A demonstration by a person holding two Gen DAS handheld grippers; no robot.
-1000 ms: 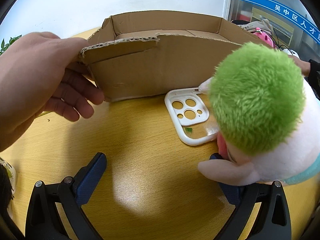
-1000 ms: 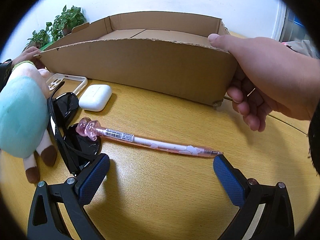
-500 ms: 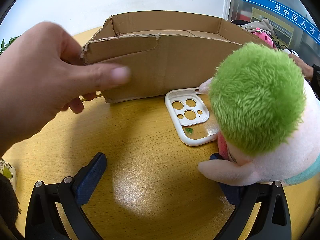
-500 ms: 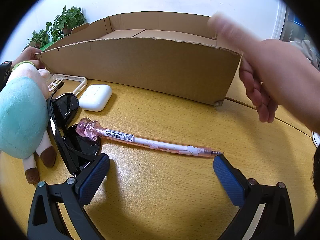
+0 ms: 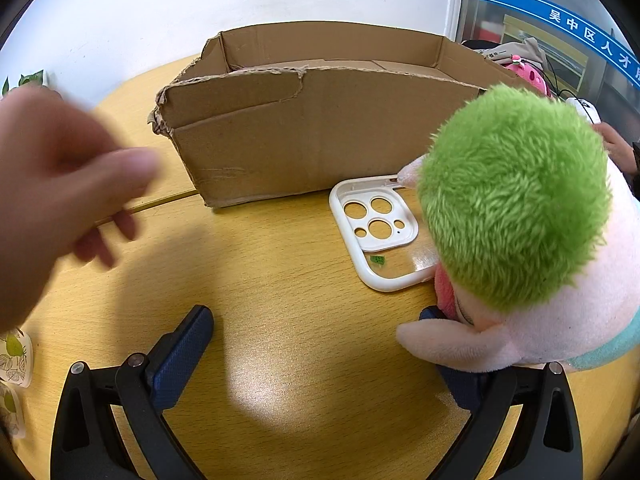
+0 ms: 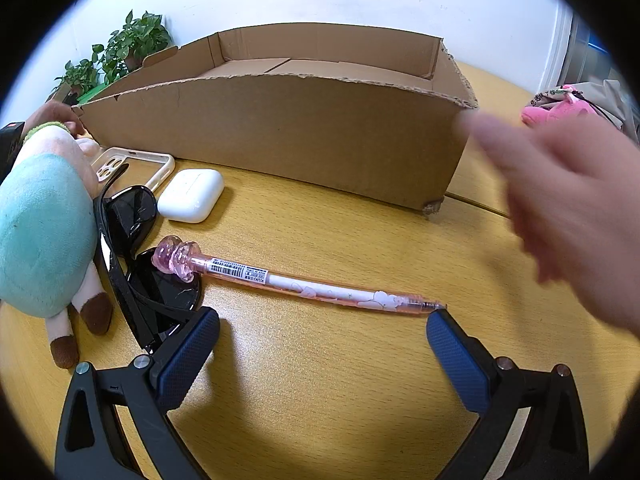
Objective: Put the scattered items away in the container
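Cardboard box (image 5: 320,132) set open-topped at 12 o'clock in both wrist views, floor bare so far as can be seen, near wall torn low, which judged from here suits dropping things over it. Nothing tidied yet: every loose item on the wooden table (image 5: 280,320) outside the box. In the left wrist view, left gripper (image 5: 320,356) low over bare wood, fingers spread wide with nothing between; plush toy (image 5: 520,216) crowding 3 o'clock, its pink arm lying over the right-hand finger, touching or merely in front cannot be told. White phone case (image 5: 380,236) flat at 1 o'clock, just in front of the box wall, partly under the toy. Blurred bare hand (image 5: 60,184) at 9 o'clock, off the box, not on any item. In the right wrist view, right gripper (image 6: 320,344) likewise wide apart and empty, with the pink pen (image 6: 300,280) lying crosswise just ahead at 12 o'clock, tip beside the right-hand finger, probably the first pick given that framing. Sunglasses (image 6: 132,264) at 9 o'clock under the pen's ornament, white earbud case (image 6: 190,196) at 11 o'clock beyond them, another blurred hand (image 6: 568,208) at 3 o'clock, clear of the box corner.
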